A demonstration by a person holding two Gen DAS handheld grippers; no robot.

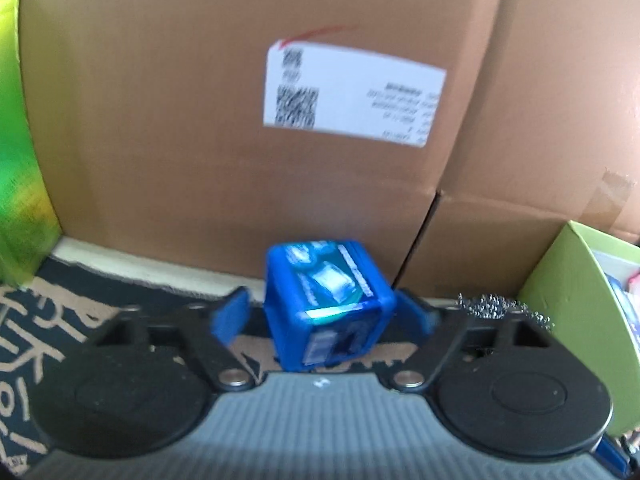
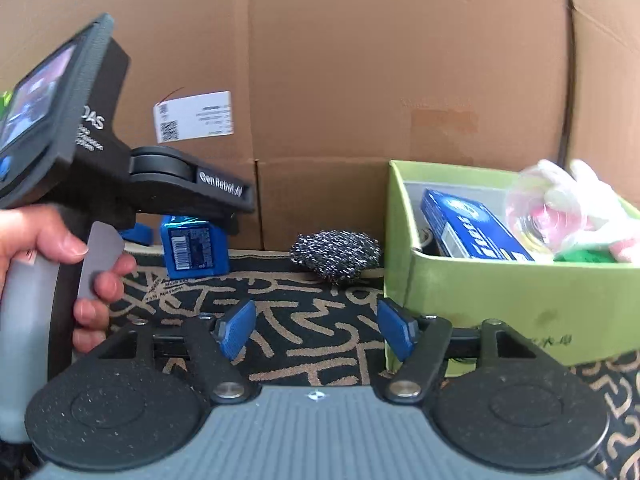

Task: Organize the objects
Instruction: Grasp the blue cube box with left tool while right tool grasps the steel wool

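A small blue box (image 1: 328, 304) stands tilted on the patterned rug between the open fingers of my left gripper (image 1: 324, 314); the right pad looks close to its edge, the left pad is apart from it. The same blue box (image 2: 194, 246) shows in the right wrist view under the left gripper's body. A steel wool scrubber (image 2: 336, 254) lies on the rug beside the green box (image 2: 500, 300). My right gripper (image 2: 316, 330) is open and empty above the rug, near the green box's front left corner.
A large cardboard box (image 1: 180, 120) with a white shipping label (image 1: 352, 96) stands close behind. The green box holds a blue carton (image 2: 472, 226), a clear plastic cup (image 2: 544, 212) and pink and white items. A green object (image 1: 16, 160) stands at the left.
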